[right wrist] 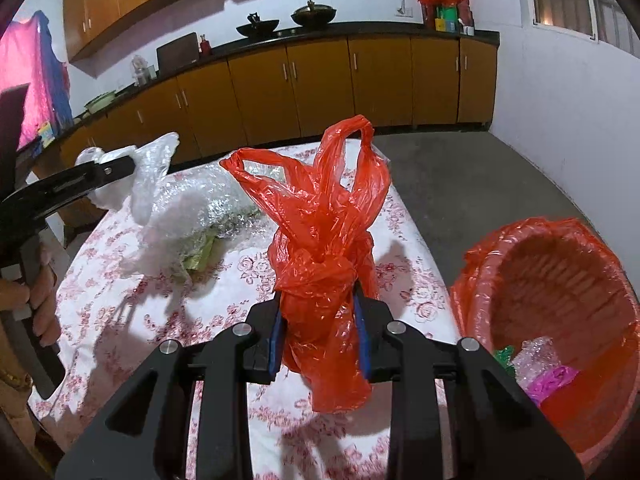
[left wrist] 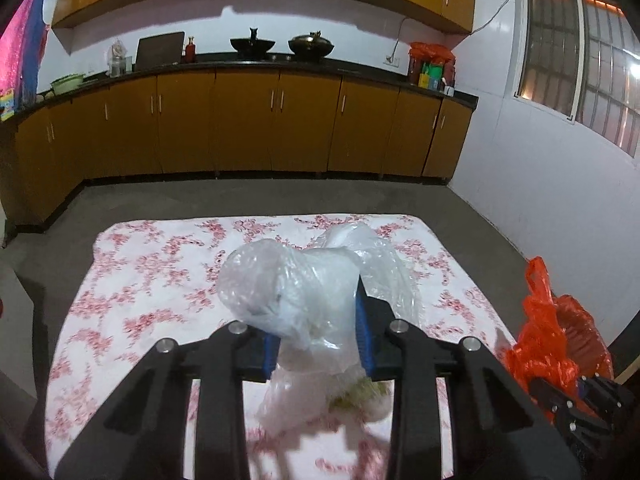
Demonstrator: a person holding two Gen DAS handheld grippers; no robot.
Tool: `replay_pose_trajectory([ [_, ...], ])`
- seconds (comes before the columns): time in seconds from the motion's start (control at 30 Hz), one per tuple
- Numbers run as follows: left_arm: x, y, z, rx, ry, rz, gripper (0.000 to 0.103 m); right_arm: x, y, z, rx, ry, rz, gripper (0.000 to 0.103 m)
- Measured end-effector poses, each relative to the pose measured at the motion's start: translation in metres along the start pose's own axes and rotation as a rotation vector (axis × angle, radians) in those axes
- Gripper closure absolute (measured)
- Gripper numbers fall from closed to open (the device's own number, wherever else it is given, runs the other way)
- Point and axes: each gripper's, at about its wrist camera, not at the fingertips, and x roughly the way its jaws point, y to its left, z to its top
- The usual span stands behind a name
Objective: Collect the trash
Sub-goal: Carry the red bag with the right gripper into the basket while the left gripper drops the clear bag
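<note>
The clear bag (left wrist: 296, 304) hides its greenish contents behind blurred plastic; the red-lined basket (right wrist: 560, 320) runs off the picture's right edge

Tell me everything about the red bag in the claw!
The red bag is thin, crinkly, shiny plastic. Its neck is bunched into a knot, and two looped handles stick up above it. The right claw squeezes it just under the knot, and its bottom hangs over the flowery tablecloth. A red-lined bin sits to its right, not touching it.
</note>
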Motion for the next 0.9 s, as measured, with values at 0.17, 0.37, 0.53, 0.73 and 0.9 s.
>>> replay_pose_trajectory([
  [0.17, -0.035, -0.013, -0.009, 0.006, -0.01, -0.009, 0.071, -0.025, -0.009, -0.002, 0.003, -0.025, -0.005, 0.074],
  [0.37, -0.067, -0.032, -0.022, -0.014, 0.002, -0.053, 0.07, -0.062, -0.027, -0.005, 0.011, -0.06, -0.024, 0.074],
  [0.53, -0.083, -0.054, -0.032, 0.015, 0.001, -0.076, 0.07, -0.088, -0.043, -0.009, 0.026, -0.084, -0.051, 0.074],
  [0.73, -0.093, -0.081, -0.04, 0.04, 0.006, -0.115, 0.07, -0.112, -0.064, -0.015, 0.039, -0.103, -0.095, 0.073],
  [0.9, -0.096, -0.102, -0.045, 0.069, 0.007, -0.15, 0.07, -0.127, -0.082, -0.019, 0.056, -0.115, -0.137, 0.073],
])
